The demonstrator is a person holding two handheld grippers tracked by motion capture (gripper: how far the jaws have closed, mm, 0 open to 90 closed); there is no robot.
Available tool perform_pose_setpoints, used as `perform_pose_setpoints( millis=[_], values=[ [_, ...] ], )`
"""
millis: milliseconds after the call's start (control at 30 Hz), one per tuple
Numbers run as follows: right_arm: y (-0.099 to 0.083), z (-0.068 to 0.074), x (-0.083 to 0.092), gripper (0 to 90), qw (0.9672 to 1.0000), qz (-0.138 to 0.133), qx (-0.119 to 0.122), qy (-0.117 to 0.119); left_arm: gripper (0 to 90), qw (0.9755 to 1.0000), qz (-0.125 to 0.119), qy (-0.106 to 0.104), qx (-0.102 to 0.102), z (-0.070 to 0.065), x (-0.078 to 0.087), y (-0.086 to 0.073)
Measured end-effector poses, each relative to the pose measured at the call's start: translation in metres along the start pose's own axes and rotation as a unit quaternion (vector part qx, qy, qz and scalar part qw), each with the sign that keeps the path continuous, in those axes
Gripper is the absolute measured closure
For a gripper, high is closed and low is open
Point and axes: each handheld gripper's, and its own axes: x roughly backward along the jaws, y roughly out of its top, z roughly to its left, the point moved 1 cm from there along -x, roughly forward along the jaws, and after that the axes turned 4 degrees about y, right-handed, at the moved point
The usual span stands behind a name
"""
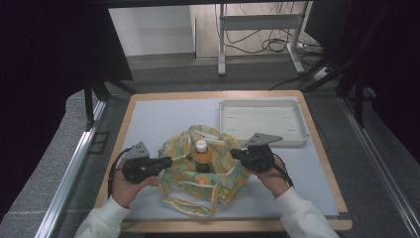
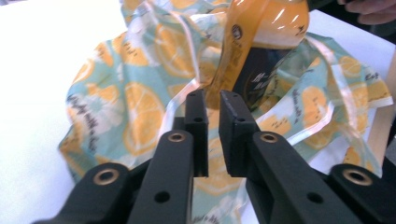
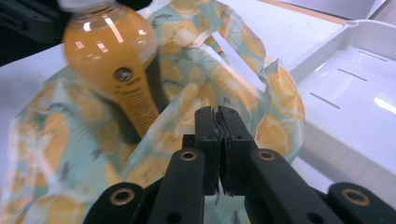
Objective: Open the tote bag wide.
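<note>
A lemon-print cloth bag (image 1: 203,171) lies slumped in the lower middle of the high view on the counter (image 1: 148,119), with a bottle of orange juice (image 1: 201,154) standing up out of it. To its upper right sits an empty white tray (image 1: 262,121). The left tool (image 1: 167,160) has its jaws a narrow gap apart, the bag's pale edge just ahead of them in the left gripper view. The right tool (image 1: 234,153) is pinched together on a fold of the cloth. The fabric looks thin and floppy, so I'd expect it to sag and slide; the trimmed rim is the firmest place to grip. The bottle seems heavy, smooth and likely to topple.
</note>
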Motion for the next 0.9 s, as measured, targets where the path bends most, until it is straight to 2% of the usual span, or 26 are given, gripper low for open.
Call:
perform_pose_setpoints(
  millis=[100, 167, 200, 233, 267, 333, 367, 400, 433, 633, 700, 900],
  values=[
    [-0.004, 0.003, 0.006, 78.2, 0.9999, -0.002, 0.005, 0.013, 72.8, 0.9998, -0.013, 0.014, 0.008, 0.002, 0.003, -0.006],
    [-0.005, 0.004, 0.007, 71.7, 0.9998, -0.001, 0.010, 0.017, 64.7, 0.9995, -0.019, 0.026, 0.005, 0.001, 0.005, -0.008],
    [-0.006, 0.004, 0.007, 69.1, 0.9997, -0.001, 0.013, 0.020, 60.1, 0.9993, -0.021, 0.031, 0.004, 0.001, 0.006, -0.009],
    [-0.005, 0.005, 0.007, 62.3, 0.9996, -0.003, 0.014, 0.023, 50.3, 0.9991, -0.024, 0.036, 0.003, 0.000, 0.007, -0.010],
    [-0.005, 0.005, 0.007, 62.3, 0.9996, -0.003, 0.014, 0.023, 50.3, 0.9991, -0.024, 0.036, 0.005, 0.001, 0.009, -0.010],
    [-0.004, 0.005, 0.007, 56.5, 0.9996, -0.007, 0.013, 0.024, 42.5, 0.9991, -0.025, 0.033, 0.008, 0.001, 0.011, -0.011],
    [-0.004, 0.006, 0.007, 50.5, 0.9996, -0.009, 0.014, 0.022, 37.5, 0.9991, -0.024, 0.032, 0.010, 0.002, 0.012, -0.012],
    [-0.004, 0.006, 0.007, 50.5, 0.9996, -0.009, 0.014, 0.022, 37.5, 0.9991, -0.022, 0.033, 0.012, 0.003, 0.012, -0.012],
    [-0.004, 0.006, 0.008, 46.1, 0.9995, -0.013, 0.012, 0.025, 34.4, 0.9991, -0.021, 0.035, 0.014, 0.004, 0.012, -0.014],
    [-0.003, 0.007, 0.008, 40.1, 0.9994, -0.018, 0.013, 0.027, 32.9, 0.9985, -0.016, 0.044, 0.029, 0.009, 0.014, -0.019],
    [-0.003, 0.007, 0.008, 39.1, 0.9994, -0.018, 0.014, 0.026, 32.8, 0.9984, -0.017, 0.039, 0.037, 0.011, 0.014, -0.019],
    [-0.002, 0.011, 0.010, 35.2, 0.9994, -0.017, 0.020, 0.021, 32.1, 0.9983, -0.016, 0.044, 0.033, 0.012, 0.011, -0.019]
  ],
)
